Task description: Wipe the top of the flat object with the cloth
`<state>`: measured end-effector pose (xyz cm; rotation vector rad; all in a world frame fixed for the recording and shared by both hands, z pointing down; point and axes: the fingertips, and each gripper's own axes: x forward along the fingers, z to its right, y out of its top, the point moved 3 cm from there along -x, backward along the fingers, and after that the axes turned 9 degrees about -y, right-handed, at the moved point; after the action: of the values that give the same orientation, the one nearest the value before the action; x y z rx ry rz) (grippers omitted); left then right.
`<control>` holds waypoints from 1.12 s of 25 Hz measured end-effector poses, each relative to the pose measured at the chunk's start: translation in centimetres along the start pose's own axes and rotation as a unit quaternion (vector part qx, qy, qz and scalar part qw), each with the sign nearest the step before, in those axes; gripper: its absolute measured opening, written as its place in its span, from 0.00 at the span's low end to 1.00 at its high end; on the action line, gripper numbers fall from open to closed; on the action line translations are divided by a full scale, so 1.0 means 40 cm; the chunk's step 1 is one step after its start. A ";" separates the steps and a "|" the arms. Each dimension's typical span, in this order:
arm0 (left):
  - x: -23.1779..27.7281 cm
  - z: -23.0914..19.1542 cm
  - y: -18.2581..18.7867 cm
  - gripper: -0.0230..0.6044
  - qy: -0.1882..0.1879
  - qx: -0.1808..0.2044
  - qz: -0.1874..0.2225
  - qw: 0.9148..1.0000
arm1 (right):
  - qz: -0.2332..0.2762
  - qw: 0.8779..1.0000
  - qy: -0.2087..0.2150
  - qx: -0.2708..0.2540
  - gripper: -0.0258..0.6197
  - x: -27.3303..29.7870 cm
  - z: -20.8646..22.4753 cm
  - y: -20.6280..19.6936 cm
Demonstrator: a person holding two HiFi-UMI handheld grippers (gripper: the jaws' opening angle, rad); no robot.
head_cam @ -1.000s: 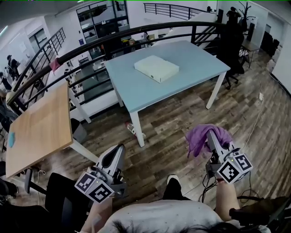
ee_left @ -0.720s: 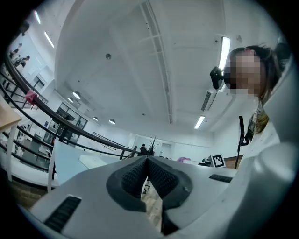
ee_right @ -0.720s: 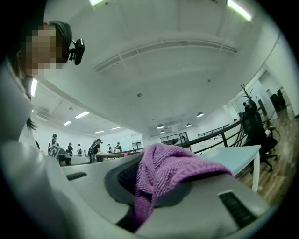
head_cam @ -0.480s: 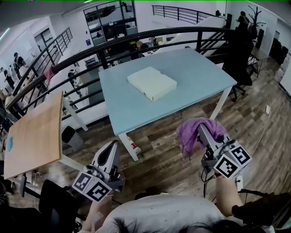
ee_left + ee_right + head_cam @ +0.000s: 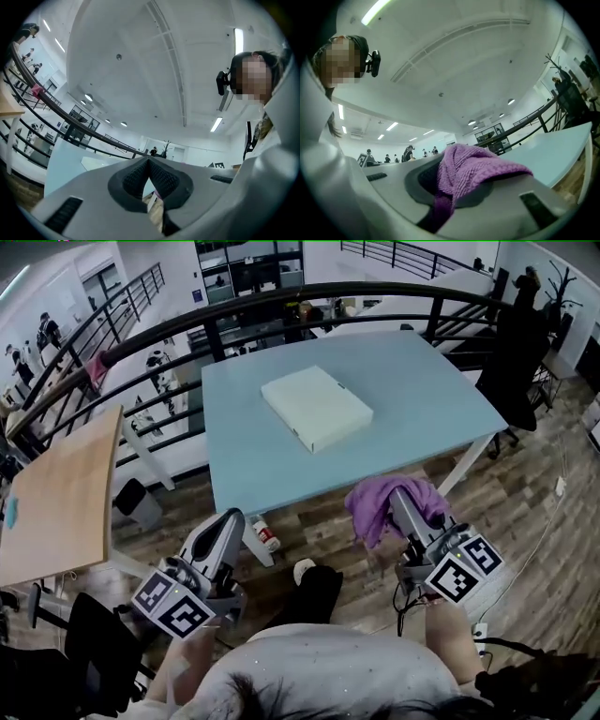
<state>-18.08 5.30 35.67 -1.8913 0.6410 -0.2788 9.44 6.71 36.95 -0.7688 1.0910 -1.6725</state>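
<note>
Fingers of R gripper (image 5: 403, 505) pinch the purple cloth (image 5: 373, 509), which flops over its tip. L gripper (image 5: 228, 520) fingers are pressed together, nothing in them. Flat white box (image 5: 316, 408) lies on the blue table (image 5: 431, 432), well away from both.

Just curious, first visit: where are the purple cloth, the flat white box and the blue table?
purple cloth (image 5: 370, 507), head view, its left fold.
flat white box (image 5: 316, 408), head view, middle of its top.
blue table (image 5: 427, 395), head view, bare top beside box.
</note>
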 end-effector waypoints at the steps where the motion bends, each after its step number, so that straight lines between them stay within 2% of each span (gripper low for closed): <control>1: 0.025 -0.025 -0.005 0.04 0.010 0.007 -0.010 1.000 | -0.001 1.000 0.003 -0.008 0.10 0.022 0.014 0.004; 3: 0.078 -0.082 -0.006 0.04 0.026 0.026 -0.026 0.999 | 0.000 0.999 0.006 -0.044 0.10 0.067 0.049 0.029; 5: 0.124 -0.152 -0.007 0.04 0.033 0.021 -0.027 0.999 | -0.004 0.998 0.005 -0.068 0.10 0.113 0.099 0.052; 9: 0.233 -0.321 0.002 0.04 0.041 -0.005 -0.018 0.999 | -0.010 0.999 -0.002 -0.044 0.10 0.263 0.210 0.083; 14: 0.418 -0.490 0.033 0.04 -0.005 0.019 -0.037 0.999 | -0.032 0.999 0.007 -0.025 0.10 0.537 0.314 0.101; 17: 0.466 -0.583 0.046 0.04 -0.017 0.020 -0.011 1.000 | -0.046 0.998 0.027 -0.018 0.10 0.682 0.334 0.076; 19: 0.427 -0.583 0.055 0.04 -0.016 0.009 0.005 1.000 | -0.053 0.997 0.038 -0.029 0.10 0.688 0.270 0.068; 23: 0.289 -0.435 0.094 0.04 -0.020 0.009 -0.001 1.000 | -0.051 0.994 0.043 -0.082 0.10 0.552 0.050 0.119; 25: 0.281 -0.414 0.112 0.04 -0.019 -0.004 0.001 1.000 | -0.060 0.992 0.046 -0.098 0.10 0.568 0.018 0.136; 28: 0.327 -0.452 0.114 0.04 -0.016 -0.035 0.006 0.999 | -0.078 0.989 0.064 -0.108 0.10 0.669 0.034 0.137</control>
<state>-17.16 -17.39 37.49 -1.9536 0.6478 -0.2200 3.58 -19.65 32.55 -0.9136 1.3477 -1.7736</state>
